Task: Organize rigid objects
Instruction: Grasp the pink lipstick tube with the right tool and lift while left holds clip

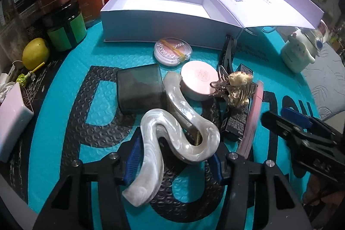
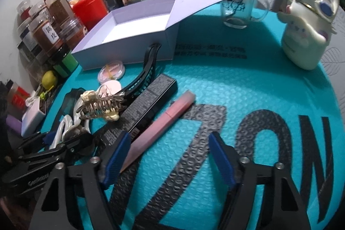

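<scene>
Hair clip (image 1: 172, 139), pearly, stiff, likely slippery, lay on tabletop (image 1: 64, 122); left claw (image 1: 172, 162) clenched across its middle curve. Right claw (image 2: 168, 156) spread astride pink tube (image 2: 159, 124), seemingly ungripped.

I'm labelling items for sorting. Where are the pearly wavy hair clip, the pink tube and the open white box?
pearly wavy hair clip (image 1: 172, 135), left wrist view, on its middle curve.
pink tube (image 2: 163, 120), right wrist view, mid-length of its body.
open white box (image 1: 155, 25), left wrist view, on its front wall.
</scene>
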`<state>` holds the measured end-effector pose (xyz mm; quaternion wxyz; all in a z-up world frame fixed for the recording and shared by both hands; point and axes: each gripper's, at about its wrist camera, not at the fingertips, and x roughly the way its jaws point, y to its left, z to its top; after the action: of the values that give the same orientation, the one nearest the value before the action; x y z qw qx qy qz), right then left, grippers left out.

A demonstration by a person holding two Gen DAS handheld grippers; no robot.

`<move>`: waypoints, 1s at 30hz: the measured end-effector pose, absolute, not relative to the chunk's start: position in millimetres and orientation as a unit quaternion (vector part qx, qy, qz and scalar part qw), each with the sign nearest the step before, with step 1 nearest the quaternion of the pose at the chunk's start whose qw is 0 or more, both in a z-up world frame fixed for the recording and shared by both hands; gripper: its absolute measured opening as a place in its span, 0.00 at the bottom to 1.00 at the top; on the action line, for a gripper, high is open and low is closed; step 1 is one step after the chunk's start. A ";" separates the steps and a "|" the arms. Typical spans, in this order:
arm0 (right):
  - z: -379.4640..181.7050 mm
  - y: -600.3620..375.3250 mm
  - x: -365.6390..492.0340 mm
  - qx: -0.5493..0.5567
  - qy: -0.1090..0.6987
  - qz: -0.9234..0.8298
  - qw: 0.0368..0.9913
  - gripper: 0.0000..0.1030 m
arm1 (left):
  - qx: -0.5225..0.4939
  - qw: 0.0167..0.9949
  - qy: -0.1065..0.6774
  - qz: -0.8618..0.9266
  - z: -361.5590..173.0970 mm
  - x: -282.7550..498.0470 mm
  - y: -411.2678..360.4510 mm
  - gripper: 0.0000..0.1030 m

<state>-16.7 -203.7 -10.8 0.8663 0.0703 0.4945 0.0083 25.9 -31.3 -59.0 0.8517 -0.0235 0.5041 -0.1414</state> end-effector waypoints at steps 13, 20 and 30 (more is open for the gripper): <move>-21.5 -185.6 -3.5 0.062 0.501 0.016 0.863 0.41 | -0.034 0.853 0.503 -0.137 -58.8 21.2 -20.5 0.52; -24.0 -183.5 -4.4 0.039 0.494 0.002 0.869 0.30 | -0.034 0.854 0.501 -0.137 -58.5 21.0 -21.2 0.52; -17.7 -189.2 -21.1 0.035 0.494 -0.002 0.869 0.14 | -0.024 0.859 0.490 -0.147 -51.6 13.2 -23.8 0.52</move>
<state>-21.1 -189.2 -17.7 0.8685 0.0346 0.4945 -0.0018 13.2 -23.8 -51.6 0.8586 -0.0235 0.4904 -0.1474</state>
